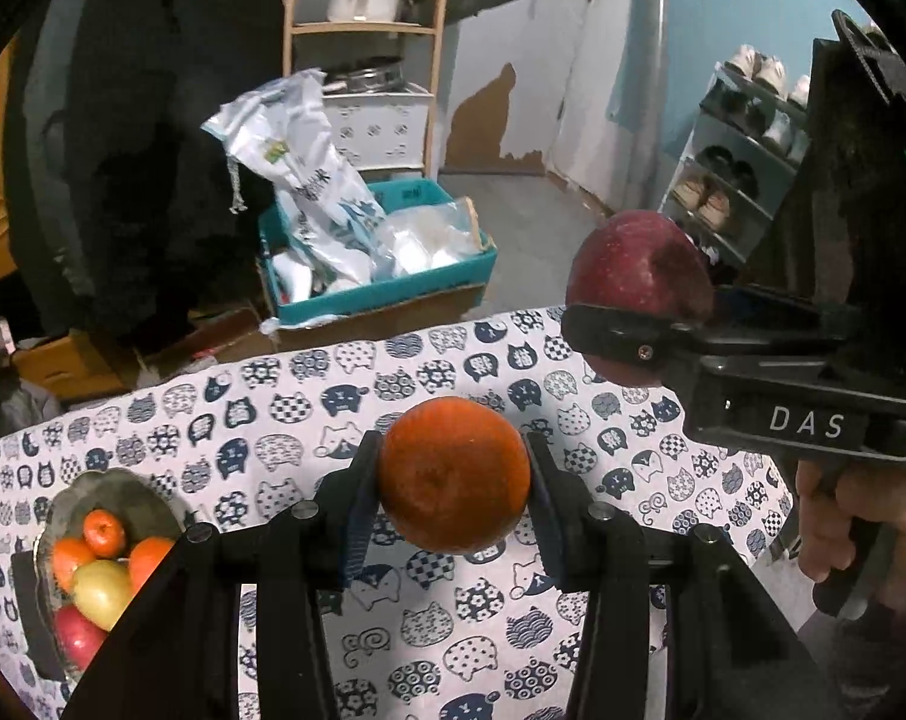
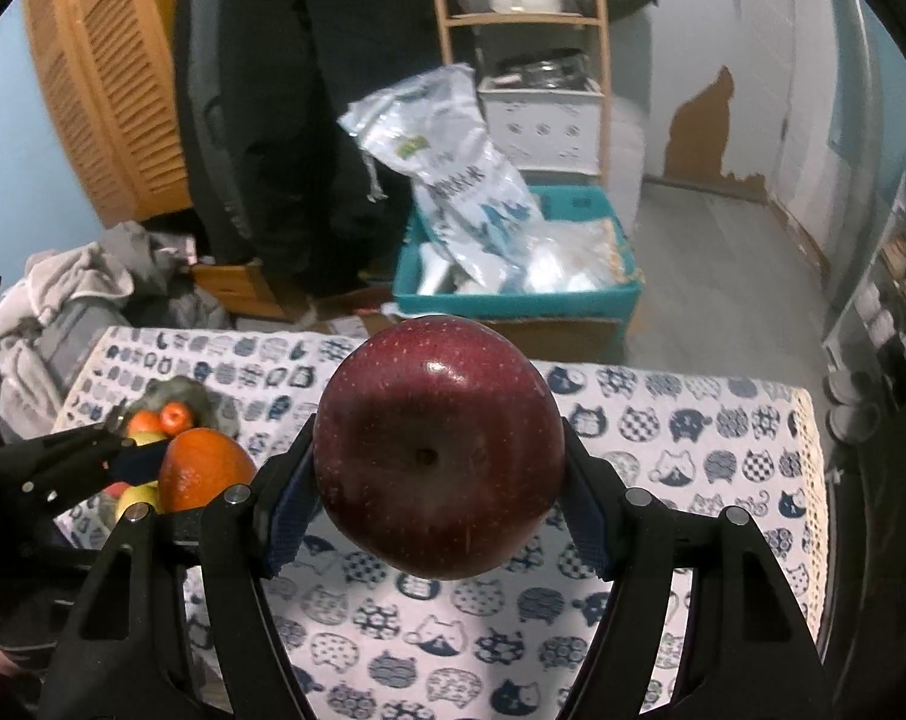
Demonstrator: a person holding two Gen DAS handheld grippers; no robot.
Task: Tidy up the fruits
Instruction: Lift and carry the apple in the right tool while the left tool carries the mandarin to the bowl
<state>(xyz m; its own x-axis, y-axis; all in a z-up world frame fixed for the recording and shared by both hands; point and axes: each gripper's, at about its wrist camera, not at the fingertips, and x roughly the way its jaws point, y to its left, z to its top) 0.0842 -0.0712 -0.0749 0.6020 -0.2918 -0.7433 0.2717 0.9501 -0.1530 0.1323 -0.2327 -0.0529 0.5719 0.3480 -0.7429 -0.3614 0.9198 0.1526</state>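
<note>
You have a fruit in each hand. The left hand-held gripper point(image 1: 453, 495) is clamped on the orange point(image 1: 453, 474), pads squarely on its two sides, low centre of the left view. The right hand-held gripper point(image 2: 438, 492) is clamped on the apple point(image 2: 438, 450), which fills the middle of the right view, its pads pressed at its widest part. Both fruits hang clear above the desk point(image 1: 285, 420) with its cat-print cloth.

To do this carry well, I would keep both squeezes even and the wrists level, since round fruit can roll out of flat pads if you tilt. Keep the two tools apart; in the left view the apple sits upper right of the orange, near but not touching. Which spot each fruit belongs in I cannot tell, so lower slowly and release only once the fruit rests.

The left view shows the bowl point(image 1: 51, 534) at lower left, holding oranges, a yellow fruit and a red one; the right view catches it only partly, at centre left behind the other tool. The left view also shows your right hand point(image 1: 843, 528) on its handle. Farther off, the right view alone shows the louvred door point(image 2: 111, 90) at upper left.
</note>
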